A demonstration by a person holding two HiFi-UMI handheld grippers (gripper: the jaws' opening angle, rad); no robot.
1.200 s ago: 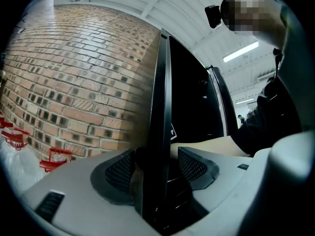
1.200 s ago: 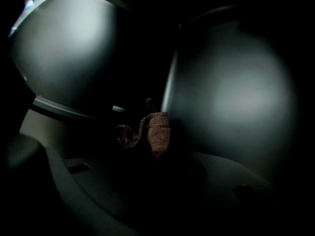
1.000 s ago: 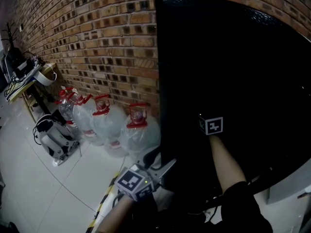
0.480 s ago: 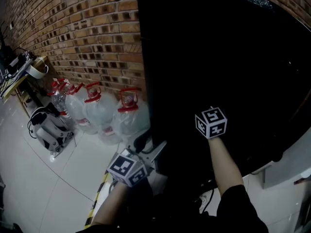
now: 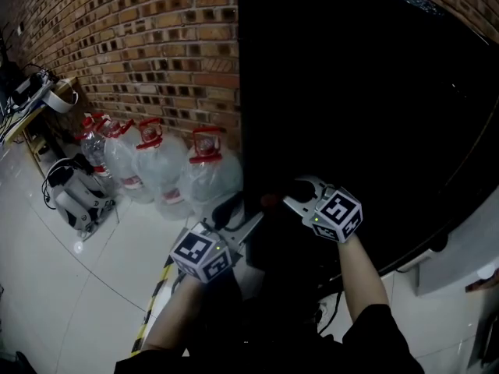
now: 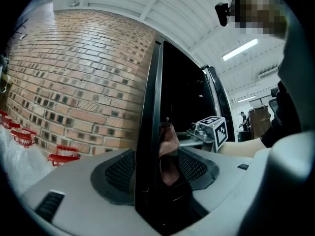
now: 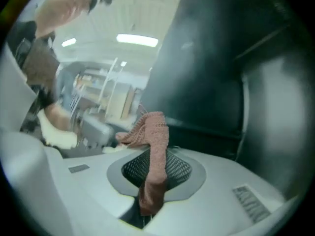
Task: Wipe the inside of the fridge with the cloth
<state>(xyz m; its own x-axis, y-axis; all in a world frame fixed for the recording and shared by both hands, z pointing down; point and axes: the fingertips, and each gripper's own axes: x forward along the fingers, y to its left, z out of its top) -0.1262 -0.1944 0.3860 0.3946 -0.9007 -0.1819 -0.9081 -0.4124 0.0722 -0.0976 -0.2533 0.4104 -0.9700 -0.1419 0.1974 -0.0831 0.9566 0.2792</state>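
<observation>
Both tongs sit at the glossy black fridge door (image 5: 351, 92) in the head view; the left gripper view shows left tongs (image 6: 160, 163) clamped on its flat edge, the right gripper view right tongs (image 7: 152, 168) pinching a limp, pink knitted cloth (image 7: 155, 141).

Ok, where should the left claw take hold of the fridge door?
The fridge door is best gripped on its tall free edge by the brick wall, claw coming straight on: that edge is a thin upright slab, and the left claw holds it there.

Left gripper (image 5: 238, 220) clamps door edge (image 6: 147, 132); right gripper (image 5: 300, 193) clamps cloth (image 7: 155, 146).
</observation>
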